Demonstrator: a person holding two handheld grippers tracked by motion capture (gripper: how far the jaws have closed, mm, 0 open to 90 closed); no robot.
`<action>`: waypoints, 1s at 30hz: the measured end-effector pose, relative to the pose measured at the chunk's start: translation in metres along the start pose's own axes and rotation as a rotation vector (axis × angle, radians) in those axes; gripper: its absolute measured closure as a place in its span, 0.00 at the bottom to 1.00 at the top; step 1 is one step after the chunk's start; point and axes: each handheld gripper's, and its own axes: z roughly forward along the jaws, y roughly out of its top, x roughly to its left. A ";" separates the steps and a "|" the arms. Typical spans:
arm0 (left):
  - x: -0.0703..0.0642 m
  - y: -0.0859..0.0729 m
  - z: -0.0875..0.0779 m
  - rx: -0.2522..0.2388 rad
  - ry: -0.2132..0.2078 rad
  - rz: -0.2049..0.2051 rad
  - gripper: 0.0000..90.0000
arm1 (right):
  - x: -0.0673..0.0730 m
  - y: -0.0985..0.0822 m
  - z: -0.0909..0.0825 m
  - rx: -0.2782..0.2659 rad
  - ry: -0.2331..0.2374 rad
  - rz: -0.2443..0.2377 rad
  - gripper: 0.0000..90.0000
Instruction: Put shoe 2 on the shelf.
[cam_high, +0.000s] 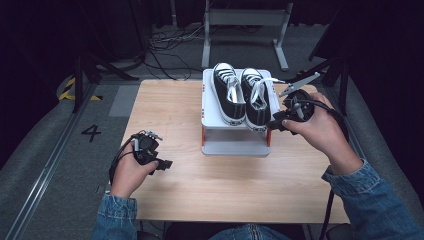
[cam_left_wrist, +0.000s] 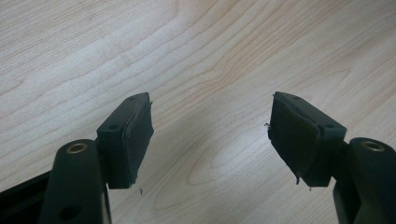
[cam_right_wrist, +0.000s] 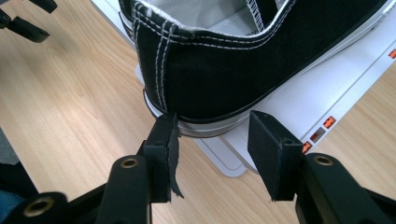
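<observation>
Two black canvas low-top sneakers with white laces and white rubber soles sit side by side on a white plastic stand (cam_high: 235, 140) at the far middle of the light wood tabletop (cam_high: 210, 180). Right sneaker (cam_high: 256, 102) heel faces the right tool (cam_right_wrist: 212, 135), jaws spread wide, one pad at the heel sole edge, nothing gripped. Best to push further in around the heel, square up, then close. Left sneaker (cam_high: 229, 92) untouched. Left tool (cam_left_wrist: 210, 135) wide, empty, over bare tabletop.
</observation>
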 end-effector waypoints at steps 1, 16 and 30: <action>0.000 0.000 0.000 0.003 -0.002 0.010 0.34 | 0.000 0.001 0.000 0.009 0.007 0.006 0.64; 0.001 -0.001 -0.001 -0.004 -0.002 -0.003 0.34 | 0.002 -0.003 0.007 -0.080 -0.100 -0.056 0.66; 0.009 -0.011 0.003 0.020 0.043 -0.004 0.33 | -0.057 -0.098 -0.027 -0.151 -0.162 0.160 0.46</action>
